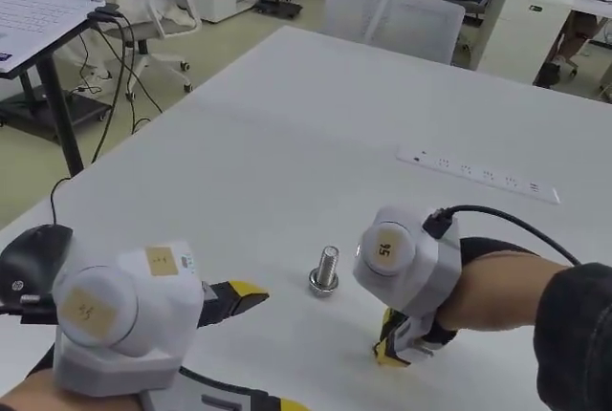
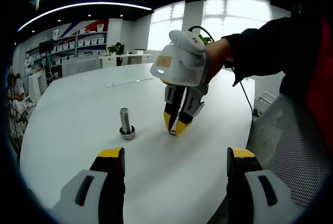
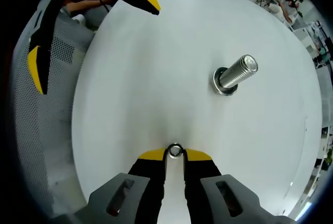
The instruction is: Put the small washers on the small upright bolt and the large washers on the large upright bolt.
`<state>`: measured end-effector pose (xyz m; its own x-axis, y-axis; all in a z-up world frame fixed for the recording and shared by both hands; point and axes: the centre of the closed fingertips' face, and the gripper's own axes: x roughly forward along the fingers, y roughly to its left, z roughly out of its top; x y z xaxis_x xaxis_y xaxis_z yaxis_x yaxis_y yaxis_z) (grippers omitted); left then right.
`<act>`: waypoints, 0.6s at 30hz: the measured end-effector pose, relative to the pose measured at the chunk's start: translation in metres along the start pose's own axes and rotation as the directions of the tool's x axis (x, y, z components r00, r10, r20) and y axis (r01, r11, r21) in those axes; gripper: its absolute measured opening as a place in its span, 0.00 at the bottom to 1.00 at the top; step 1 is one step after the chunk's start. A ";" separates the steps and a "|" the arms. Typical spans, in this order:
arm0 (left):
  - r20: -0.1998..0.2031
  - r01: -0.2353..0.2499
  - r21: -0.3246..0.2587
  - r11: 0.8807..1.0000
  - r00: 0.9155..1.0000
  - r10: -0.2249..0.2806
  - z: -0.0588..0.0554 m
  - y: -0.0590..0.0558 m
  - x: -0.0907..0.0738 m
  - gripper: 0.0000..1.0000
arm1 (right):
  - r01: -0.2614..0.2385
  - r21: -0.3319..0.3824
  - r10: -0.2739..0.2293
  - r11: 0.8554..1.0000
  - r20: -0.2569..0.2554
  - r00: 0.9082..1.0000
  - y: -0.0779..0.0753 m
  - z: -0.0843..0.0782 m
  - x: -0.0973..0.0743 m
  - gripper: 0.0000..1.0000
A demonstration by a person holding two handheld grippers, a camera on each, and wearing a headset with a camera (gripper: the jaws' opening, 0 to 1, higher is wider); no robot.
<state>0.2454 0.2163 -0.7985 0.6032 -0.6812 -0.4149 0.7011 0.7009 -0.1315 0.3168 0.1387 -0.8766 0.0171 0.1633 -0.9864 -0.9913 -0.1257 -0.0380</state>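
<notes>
One upright steel bolt (image 1: 325, 270) stands on the white table (image 1: 287, 143), with a metal ring at its foot; whether that is a washer or the bolt's head I cannot tell. My right gripper (image 1: 390, 354) points down at the table just right of the bolt, shut on a small washer (image 3: 175, 151) held between its yellow tips. The bolt (image 3: 237, 74) lies ahead and to the right of those tips. My left gripper (image 2: 176, 153) is open and holds nothing, level with the table, facing the bolt (image 2: 125, 124) and the right gripper (image 2: 177, 126). In the head view the left gripper (image 1: 268, 349) sits at the bottom left.
A white power strip (image 1: 478, 174) lies on the table's far right. A grey chair (image 1: 402, 19) stands at the far edge. A black object (image 1: 33, 248) rests by the near left corner. A mesh chair seat (image 2: 291, 146) is beside the table's near edge.
</notes>
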 end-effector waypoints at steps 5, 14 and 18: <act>-0.002 0.002 0.003 1.000 1.000 -0.002 0.000 0.000 0.001 0.80 | -0.007 0.025 0.007 1.000 0.007 1.000 0.003 -0.008 -0.006 0.14; 0.000 0.006 0.003 1.000 1.000 -0.006 0.001 0.000 0.004 0.80 | 0.006 0.055 -0.006 0.998 0.001 1.000 0.007 -0.027 -0.013 0.14; 0.001 0.008 0.004 1.000 1.000 -0.008 0.001 0.000 0.004 0.80 | 0.004 0.075 -0.005 0.997 0.004 1.000 0.010 -0.035 -0.015 0.14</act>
<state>0.2482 0.2128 -0.7996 0.5979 -0.6868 -0.4132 0.7072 0.6947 -0.1314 0.3116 0.1012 -0.8677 0.0212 0.1678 -0.9856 -0.9982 -0.0514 -0.0302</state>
